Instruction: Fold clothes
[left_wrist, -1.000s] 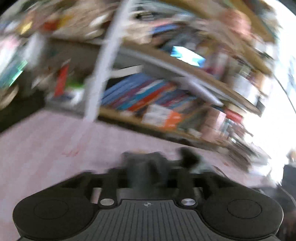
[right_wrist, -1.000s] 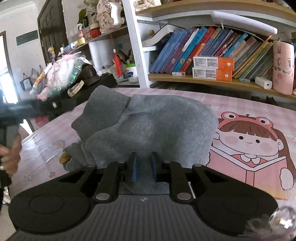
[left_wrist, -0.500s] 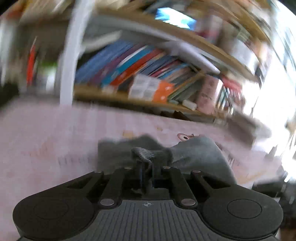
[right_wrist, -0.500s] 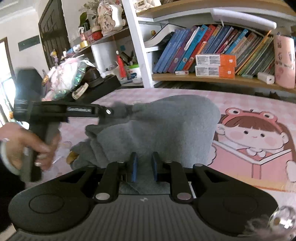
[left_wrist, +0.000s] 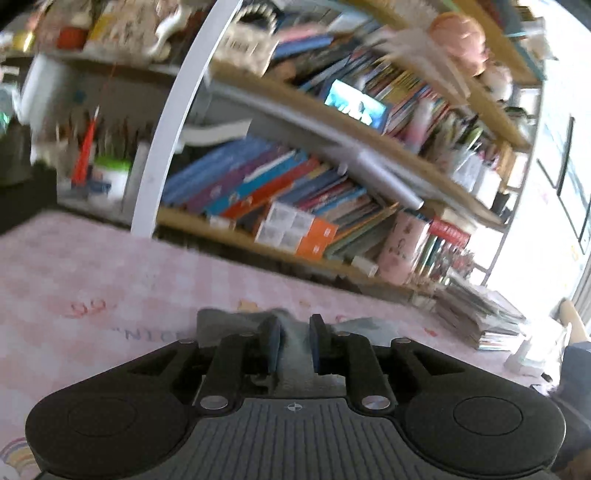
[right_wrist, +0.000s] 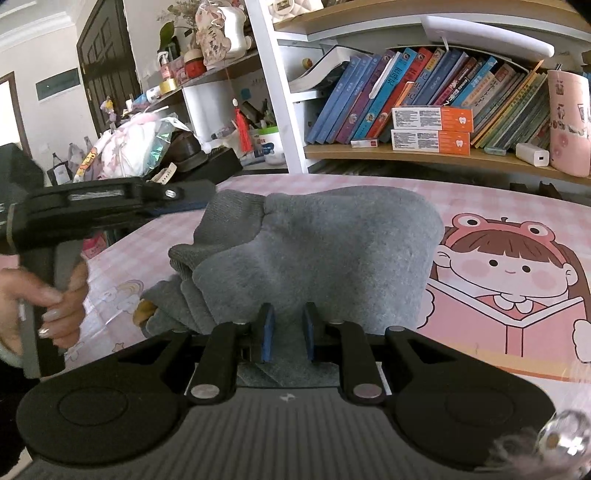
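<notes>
**Grey sweater pinched at two points on a pink cartoon tablecloth**

A pink checked tablecloth (right_wrist: 491, 206) covers the table, with a crowded bookshelf (right_wrist: 424, 155) behind it.

At the bottom centre of the right wrist view, the right gripper (right_wrist: 287, 332) has its jaws narrow, clamped on the near hem of the grey sweater (right_wrist: 317, 251). The sweater lies bunched just beyond the fingers, filling the middle of the frame, its ribbed cuff (right_wrist: 229, 218) raised at the upper left of the heap. There the left gripper (right_wrist: 199, 195) comes in from the left edge, held by a hand (right_wrist: 55, 302), its tip at that cuff. In the left wrist view, grey fabric (left_wrist: 295, 339) sits between the left gripper's fingers; the jaws have just been opening slightly, though they look closed on the cloth.

To the right of the sweater the cloth bears a printed cartoon girl (right_wrist: 509, 266) reading a book. In the left wrist view, red writing (left_wrist: 88, 306) on the cloth is too blurred to read; book spines carry small, illegible text.
</notes>
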